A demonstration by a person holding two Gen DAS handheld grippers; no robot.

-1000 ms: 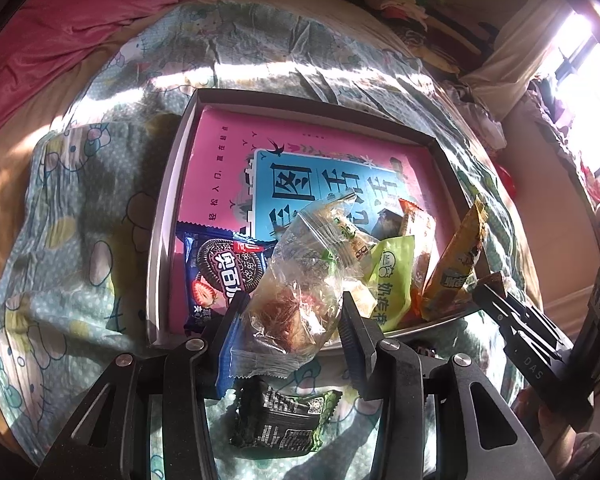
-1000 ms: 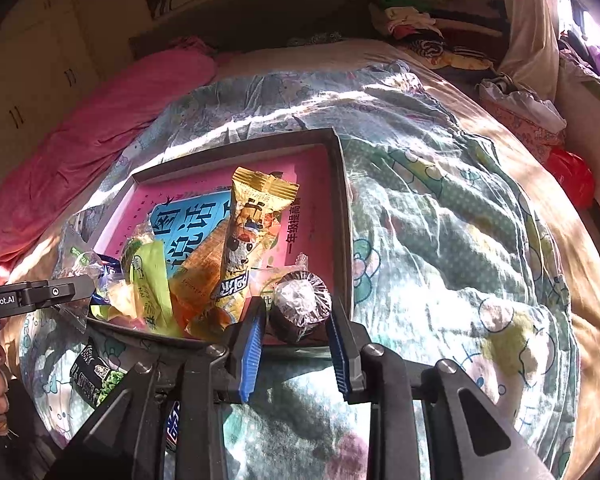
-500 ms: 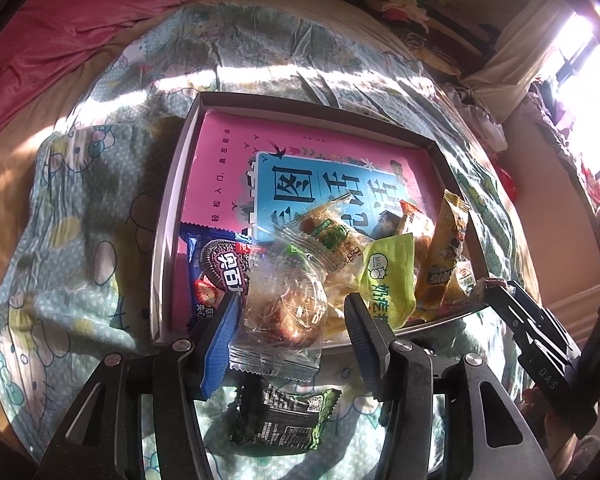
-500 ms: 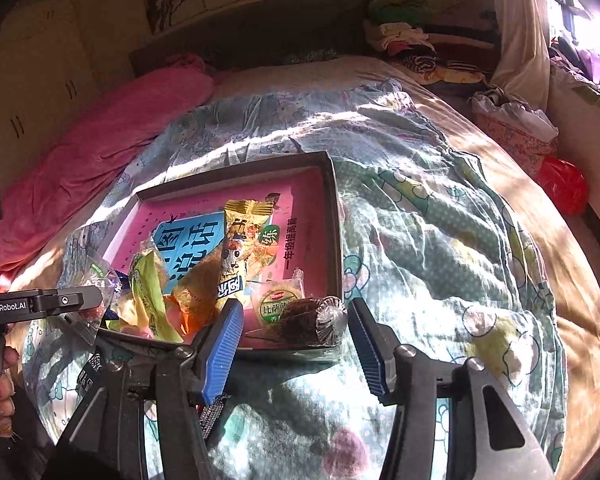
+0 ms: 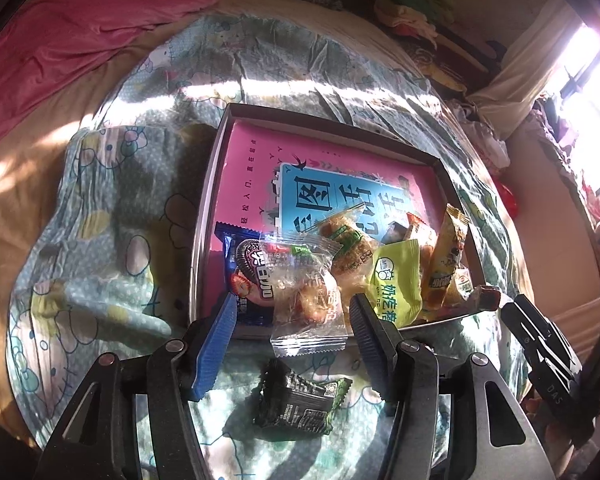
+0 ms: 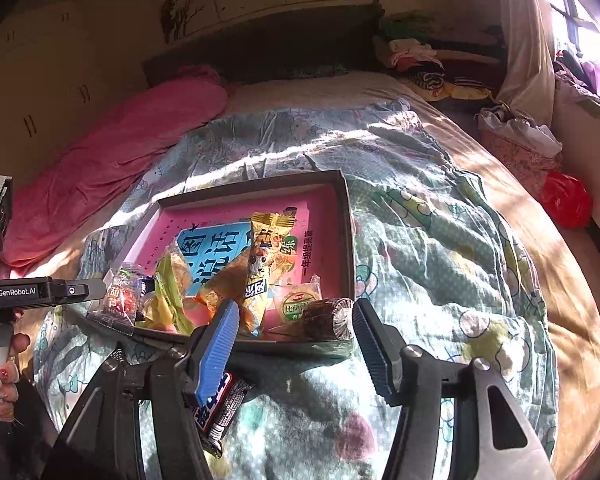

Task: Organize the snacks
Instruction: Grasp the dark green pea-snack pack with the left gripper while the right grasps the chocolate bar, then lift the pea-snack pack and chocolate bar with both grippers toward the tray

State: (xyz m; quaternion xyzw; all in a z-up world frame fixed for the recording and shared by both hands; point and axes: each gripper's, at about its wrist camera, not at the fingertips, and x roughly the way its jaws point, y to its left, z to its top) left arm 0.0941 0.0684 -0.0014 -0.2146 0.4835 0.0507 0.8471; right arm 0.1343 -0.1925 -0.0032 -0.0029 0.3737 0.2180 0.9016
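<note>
While both tools hang over the near end of the bed, the snacks are mostly home: a shallow box (image 5: 204,216) on the quilt (image 5: 100,240) holds the pile, crowded at its near edge. Left gripper (image 5: 292,320) has its jaws wide, gripping nothing; the clear-wrapped pastry (image 5: 304,296) sits between them, its lower seal draped over the box's front wall. That's the risk right there! It looks only half in the box, and one nudge from either jaw, or a sag in the soft bedding, could tip it out onto the quilt.

Right gripper (image 6: 294,328), jaws wide too and empty. The dark foil-wrapped roll (image 6: 326,318) lies at the box's near right corner, just ahead of them and resting on the rim by the look of it. It's round, so I'd expect it to roll off if bumped.

Two stragglers outside: a black-and-green packet (image 5: 296,404) on the quilt just short of the box, under the left tool, and a dark bar with white lettering (image 6: 220,408) on the quilt beneath the right one. Crinkly, flat wrappers on soft cloth, so a shallow pinch may catch quilt instead of packet, or slip off the film. The yellow stick pack (image 6: 260,264) stands propped on the heap and could topple if the box gets jostled.
</note>
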